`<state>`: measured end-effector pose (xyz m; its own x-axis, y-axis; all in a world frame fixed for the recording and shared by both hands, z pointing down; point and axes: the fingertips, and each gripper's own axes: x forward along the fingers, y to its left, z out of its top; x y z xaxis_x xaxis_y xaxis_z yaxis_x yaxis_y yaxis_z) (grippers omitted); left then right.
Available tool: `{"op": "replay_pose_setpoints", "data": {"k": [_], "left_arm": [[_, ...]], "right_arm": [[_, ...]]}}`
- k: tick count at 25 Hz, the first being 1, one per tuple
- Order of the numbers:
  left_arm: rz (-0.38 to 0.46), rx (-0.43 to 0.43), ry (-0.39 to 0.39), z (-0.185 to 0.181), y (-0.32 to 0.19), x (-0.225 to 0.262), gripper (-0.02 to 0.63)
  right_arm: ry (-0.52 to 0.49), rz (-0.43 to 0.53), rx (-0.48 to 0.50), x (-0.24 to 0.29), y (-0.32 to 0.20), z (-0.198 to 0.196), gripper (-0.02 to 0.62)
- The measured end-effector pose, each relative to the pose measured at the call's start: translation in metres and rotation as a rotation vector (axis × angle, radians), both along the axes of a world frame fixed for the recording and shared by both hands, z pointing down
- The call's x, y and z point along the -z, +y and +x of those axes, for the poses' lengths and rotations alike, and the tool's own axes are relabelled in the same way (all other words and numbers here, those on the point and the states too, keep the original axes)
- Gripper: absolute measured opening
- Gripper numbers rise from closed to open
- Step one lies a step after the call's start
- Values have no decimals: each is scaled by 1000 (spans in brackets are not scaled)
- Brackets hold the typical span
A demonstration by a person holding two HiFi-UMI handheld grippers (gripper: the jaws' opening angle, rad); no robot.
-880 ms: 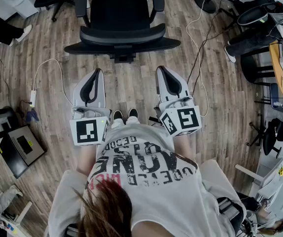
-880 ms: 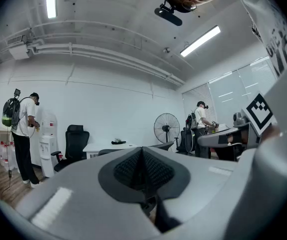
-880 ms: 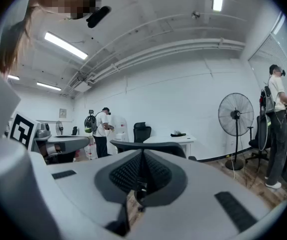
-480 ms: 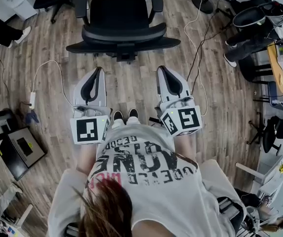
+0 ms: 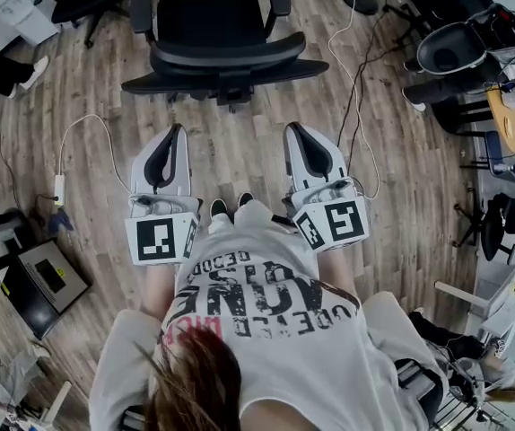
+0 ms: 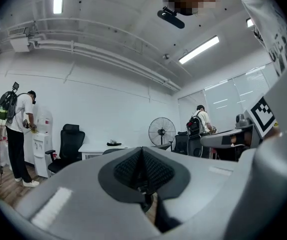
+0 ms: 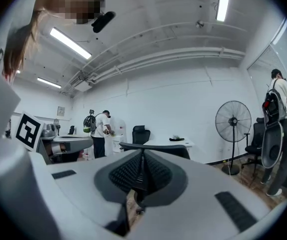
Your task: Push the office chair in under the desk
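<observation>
You are holding your left claw (image 6: 142, 156) fully closed, its two ribbed pads pressed together with nothing between them. Your right claw (image 7: 143, 159) is sitting the same way, pinched shut and empty. Both are pointing level and straight ahead, side by side in front of your waist, with your shoes (image 5: 219, 209) showing between them on the wooden floor (image 5: 240, 142). Neither claw is touching anything: a bare strip of floor is lying between their tips and the office chair (image 5: 222, 48).

The chair is standing directly ahead of you, its backrest turned toward you and its seat and armrests facing away. In the right gripper view its dark back edge is showing just above the closed jaws. Beyond it a white counter (image 7: 166, 144) is standing against the far wall, presumably the one the chair belongs under. In the head view only what look like white legs are peeking in at the top edge on either side of the seat. So I cannot tell how far, if at all, the seat is already sitting under the counter.

As I judge it, the task is only just getting under way. You are standing squarely behind the chair, but the push itself is not yet begun. What is remaining is closing the gap, setting both closed claws against the backrest, and rolling the chair forward until the seat is tucked under the counter.
</observation>
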<state>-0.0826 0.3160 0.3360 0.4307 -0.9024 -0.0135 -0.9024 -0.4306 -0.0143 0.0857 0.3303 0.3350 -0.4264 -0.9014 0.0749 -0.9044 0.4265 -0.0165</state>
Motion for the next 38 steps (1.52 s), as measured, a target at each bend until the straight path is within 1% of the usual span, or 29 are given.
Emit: {"op": "replay_pose_setpoints", "data": {"k": [5, 11, 15, 19, 24, 28, 33, 38], "left_arm": [[-10, -4, -1, -5, 0, -4, 12], [-6, 8, -5, -1, -24, -3, 12], [23, 39, -15, 1, -49, 5, 12], [39, 71, -47, 6, -69, 7, 12], [40, 119, -57, 15, -86, 8, 12], [30, 158, -86, 17, -92, -1, 12], [10, 206, -112, 15, -93, -9, 12], [12, 220, -123, 11, -96, -12, 12]], "right_arm": [[1, -1, -11, -4, 2, -2, 23], [-16, -8, -2, -4, -31, 7, 23], [-16, 3, 20, -1, -63, 16, 23], [-13, 14, 32, 2, -94, 33, 23], [-11, 24, 55, 2, -120, 55, 23], [0, 15, 75, -4, -135, 68, 23], [15, 5, 91, -14, -141, 84, 23], [20, -10, 84, -21, -145, 92, 23]]}}
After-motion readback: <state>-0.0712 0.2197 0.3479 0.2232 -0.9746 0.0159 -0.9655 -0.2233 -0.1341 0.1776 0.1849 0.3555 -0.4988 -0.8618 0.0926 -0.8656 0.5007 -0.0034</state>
